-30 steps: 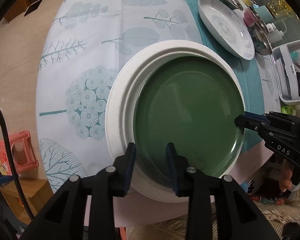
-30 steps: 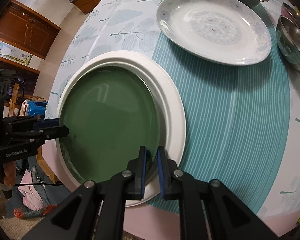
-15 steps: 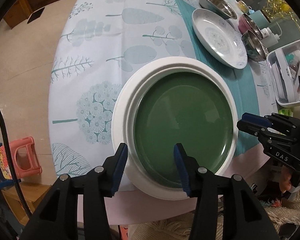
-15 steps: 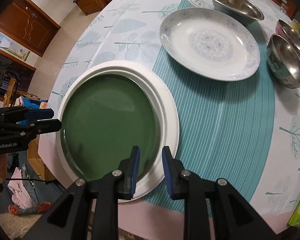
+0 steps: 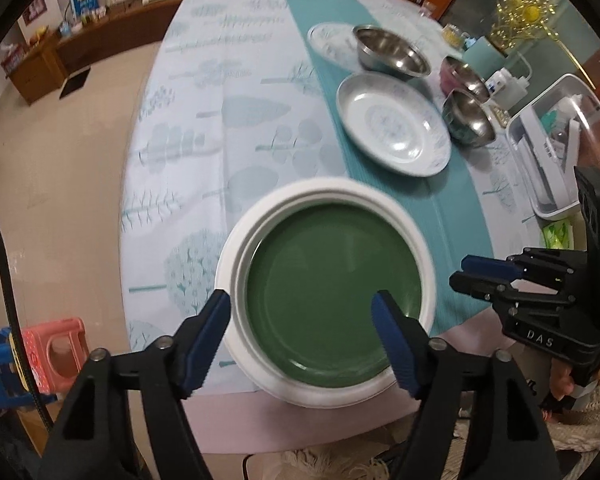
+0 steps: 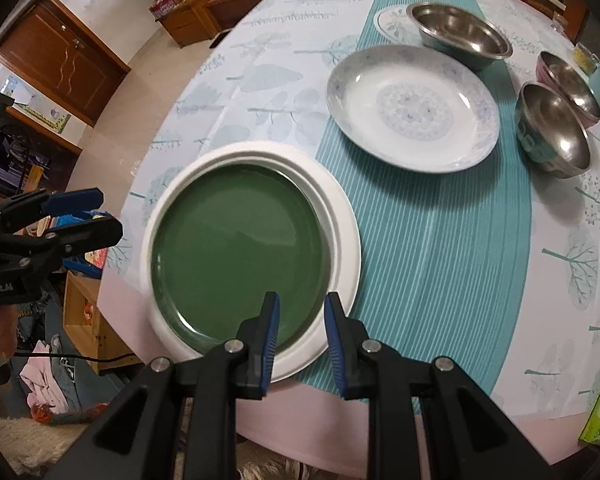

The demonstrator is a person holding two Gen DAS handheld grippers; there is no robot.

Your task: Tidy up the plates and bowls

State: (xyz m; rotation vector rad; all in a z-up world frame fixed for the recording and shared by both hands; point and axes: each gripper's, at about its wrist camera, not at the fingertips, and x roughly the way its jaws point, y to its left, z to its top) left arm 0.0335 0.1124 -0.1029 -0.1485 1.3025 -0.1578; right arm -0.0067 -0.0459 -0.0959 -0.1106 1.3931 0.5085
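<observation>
Two stacked plates below both tongs: white plate (image 5: 418,240) under, green plate (image 5: 332,300) nested on top, near table (image 5: 240,80) edge. Patterned plate (image 6: 412,108) and steel bowls (image 6: 552,128) beyond tips. Left gripper (image 5: 302,336) jaws opening wide, nothing between. Right gripper (image 6: 300,336) narrow gap, empty. Glazed ceramic likely heavy, stiff, slippery, chip-prone; pinch rim at opposite sides

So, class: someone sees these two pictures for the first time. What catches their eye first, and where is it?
The green plate stands out, nested in a white plate at the near edge of the table. The left gripper, jaws opening, and the right gripper hover above its rim, holding nothing. Beyond lie a patterned plate and steel bowls on the teal runner.
</observation>
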